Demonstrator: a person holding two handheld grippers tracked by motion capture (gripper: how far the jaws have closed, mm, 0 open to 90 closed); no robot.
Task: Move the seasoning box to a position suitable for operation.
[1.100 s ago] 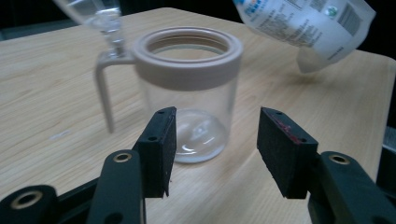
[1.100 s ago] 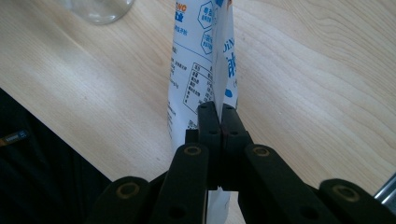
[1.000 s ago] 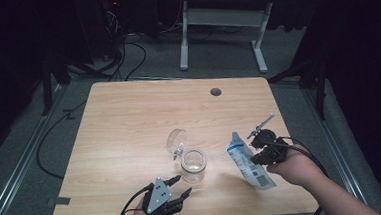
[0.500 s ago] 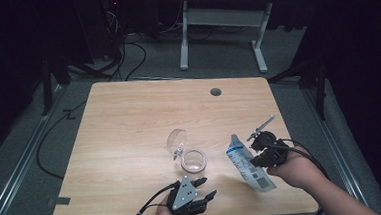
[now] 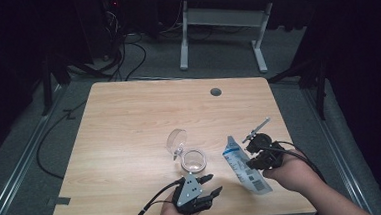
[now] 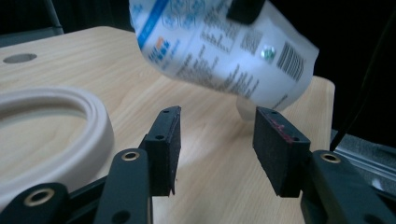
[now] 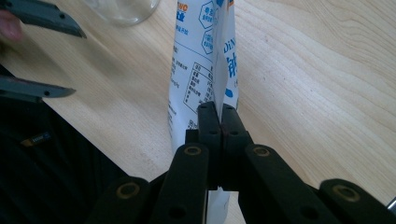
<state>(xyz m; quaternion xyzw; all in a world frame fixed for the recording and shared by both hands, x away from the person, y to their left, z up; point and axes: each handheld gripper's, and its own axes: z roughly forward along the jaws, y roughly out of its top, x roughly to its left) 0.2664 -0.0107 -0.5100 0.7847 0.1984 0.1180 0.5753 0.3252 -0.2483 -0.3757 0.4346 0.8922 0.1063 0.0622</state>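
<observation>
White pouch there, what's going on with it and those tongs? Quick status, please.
Right tongs shut on white pouch, held tilted above the table. Left tongs open, nothing between them, jaws just been closing. Glass jar beside pouch, lid swung open; path clear.

You are looking down on a light wood-grain tabletop [image 5: 130, 141] with a round grey cable grommet [image 5: 215, 92] toward its twelve o'clock edge. Grey carpet floor [image 5: 150, 60] surrounds it. At twelve o'clock stands a second desk on white legs [image 5: 221, 20]. Black cables [image 5: 120, 51] trail at eleven o'clock. The room beyond lies dark.
</observation>
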